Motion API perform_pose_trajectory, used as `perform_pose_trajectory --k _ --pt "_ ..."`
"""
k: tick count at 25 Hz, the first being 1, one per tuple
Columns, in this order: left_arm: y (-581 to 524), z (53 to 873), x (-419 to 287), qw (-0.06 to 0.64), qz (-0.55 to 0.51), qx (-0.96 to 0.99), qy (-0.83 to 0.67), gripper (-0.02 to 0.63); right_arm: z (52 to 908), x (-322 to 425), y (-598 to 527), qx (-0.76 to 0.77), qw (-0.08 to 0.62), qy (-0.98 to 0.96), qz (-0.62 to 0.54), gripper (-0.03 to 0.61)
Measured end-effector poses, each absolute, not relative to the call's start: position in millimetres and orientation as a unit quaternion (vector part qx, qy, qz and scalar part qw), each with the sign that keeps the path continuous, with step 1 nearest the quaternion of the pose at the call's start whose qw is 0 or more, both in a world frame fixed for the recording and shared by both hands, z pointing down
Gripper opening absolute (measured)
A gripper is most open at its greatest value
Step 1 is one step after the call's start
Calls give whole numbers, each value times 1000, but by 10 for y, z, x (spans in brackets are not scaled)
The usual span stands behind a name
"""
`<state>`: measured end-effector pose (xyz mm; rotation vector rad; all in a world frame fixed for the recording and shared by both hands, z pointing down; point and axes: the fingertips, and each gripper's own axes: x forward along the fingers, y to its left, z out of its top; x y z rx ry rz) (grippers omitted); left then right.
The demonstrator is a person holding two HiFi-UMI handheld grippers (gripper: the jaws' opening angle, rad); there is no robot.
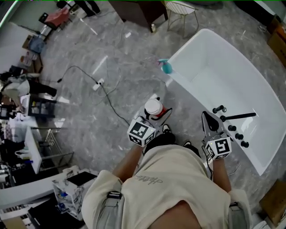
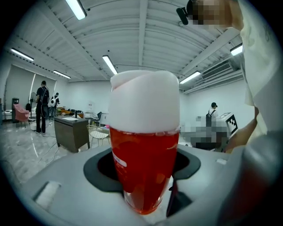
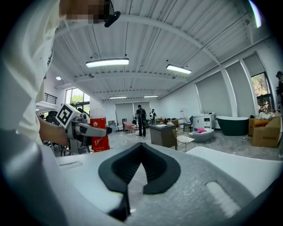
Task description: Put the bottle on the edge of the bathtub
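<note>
A red bottle (image 1: 153, 107) with a white cap stands upright between the jaws of my left gripper (image 1: 156, 112), held over the marble floor just left of the white bathtub (image 1: 190, 89). In the left gripper view the bottle (image 2: 143, 163) fills the middle and the left gripper (image 2: 143, 185) is shut on its lower body. My right gripper (image 1: 207, 119) hovers by the tub's near rim beside the black tap knobs (image 1: 232, 128), its jaws together with nothing in them. The right gripper view shows the right gripper (image 3: 135, 194) and, to its left, the bottle (image 3: 99, 132) in the left gripper (image 3: 90, 129).
A teal object (image 1: 166, 67) sits at the tub's near corner. A black spout (image 1: 241, 116) lies on the rim by the knobs. A cable with a power strip (image 1: 98, 84) runs over the floor. A wire chair (image 1: 181, 11) stands behind; shelves and crates (image 1: 67, 190) line the left.
</note>
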<state>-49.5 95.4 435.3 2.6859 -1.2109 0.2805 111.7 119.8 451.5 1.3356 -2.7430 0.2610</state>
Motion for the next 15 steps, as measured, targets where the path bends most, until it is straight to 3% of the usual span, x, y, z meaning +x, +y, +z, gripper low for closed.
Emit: perform_pose_trajectory --k 15 --pt "89 4841 -1105 111 135 927 -332 301 4561 388 491 469 82 -873 103 2"
